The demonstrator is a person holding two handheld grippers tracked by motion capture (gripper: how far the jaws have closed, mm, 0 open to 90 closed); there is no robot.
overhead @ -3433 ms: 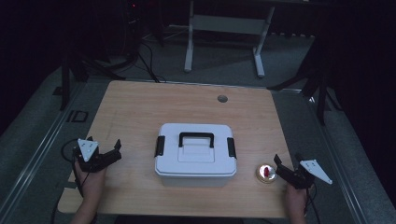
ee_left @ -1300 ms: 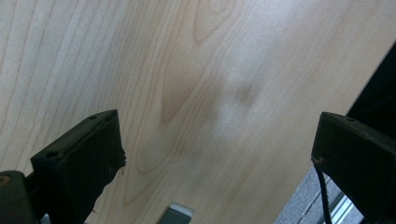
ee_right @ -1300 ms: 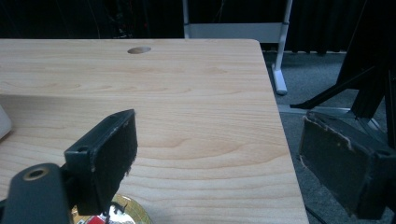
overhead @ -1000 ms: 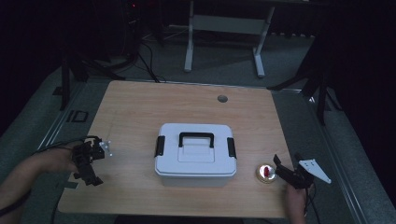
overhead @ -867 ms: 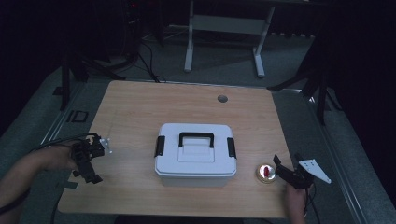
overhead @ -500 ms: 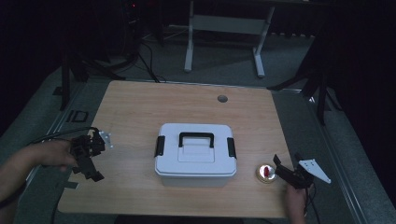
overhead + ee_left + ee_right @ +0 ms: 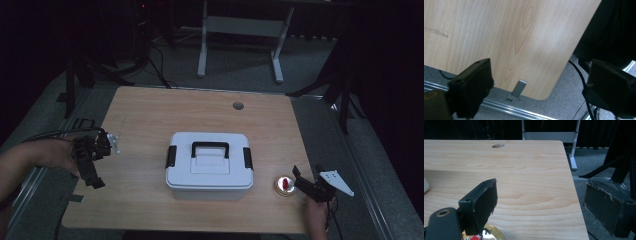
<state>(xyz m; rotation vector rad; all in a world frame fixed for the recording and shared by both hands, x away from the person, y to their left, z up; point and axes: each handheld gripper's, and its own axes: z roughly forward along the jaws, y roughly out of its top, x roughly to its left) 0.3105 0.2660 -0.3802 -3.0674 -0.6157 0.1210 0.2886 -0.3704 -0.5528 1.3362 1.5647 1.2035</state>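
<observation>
Sitting at the lower right of the high view, a small round gold dish holds a red piece at its centre. It lies on the wooden table, just right of the white box and just left of the right gripper. The right gripper's jaws are spread wide with nothing between them, and its grey plate points to the right.

The box stands in the middle of the table, lid shut, with a black handle on top and a black latch at each end. It lies between the two grippers. A round hole shows in the tabletop above it, and a white metal stand is on the floor at the top of the frame.

The left gripper hangs at the table's left edge, well apart from the box. Its jaws are spread, have just been closing a little, and hold nothing.

The right gripper view brings the dish up close at the bottom, partly under the left-hand jaw of the right gripper. Bare wood runs up to the hole. A sliver of the box shows at the left edge.

The left gripper view looks down between the jaws of the left gripper at a rounded table corner. It shows a small metal bracket, a silver rail and a black cable on grey carpet
</observation>
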